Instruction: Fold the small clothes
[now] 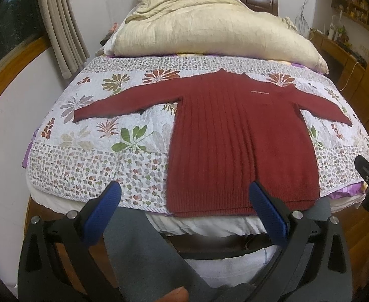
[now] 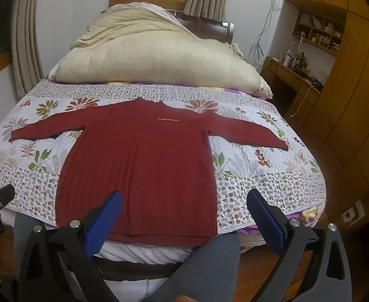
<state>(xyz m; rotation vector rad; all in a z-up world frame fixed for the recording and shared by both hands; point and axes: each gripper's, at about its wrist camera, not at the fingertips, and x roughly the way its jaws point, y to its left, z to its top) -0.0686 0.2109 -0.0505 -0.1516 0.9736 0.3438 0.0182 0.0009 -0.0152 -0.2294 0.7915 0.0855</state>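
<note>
Your bed (image 1: 58,166) fills both views, covered by a quilted floral bedspread (image 1: 96,151) whose stitched surface should grip knit fabric a little. A bulky, crinkled beige duvet (image 1: 209,25) is heaped at the far end, well apart from your work.

The red sweater (image 1: 234,138) lies flat in the middle of the bedspread, collar toward the duvet, hem at the near edge of the bed. It is a ribbed knit with vertical ridges down the body and a tighter ribbed band at the hem. Both sleeves are spread straight out, the left sleeve (image 1: 124,103) and the right sleeve (image 2: 247,130) each ending near a side of the bed.

Your left hand-held gripper (image 1: 184,214) hangs spread wide at the near edge, empty, its blue textured pads (image 1: 103,216) over the bedspread and hem. Your right hand-held gripper (image 2: 184,216) is likewise spread wide and empty by the hem's right corner.

I judge no fold has begun. The risks from here:
- The hem slightly overhangs the bed edge, so a tug toward you could drag the whole sweater off.
- Soft, stretchy knit may sag or bunch if you pinch only one layer.
- Lifting a sleeve unevenly could skew the body and leave a crooked fold.
- Pinching too deep could catch the bedspread too.
</note>
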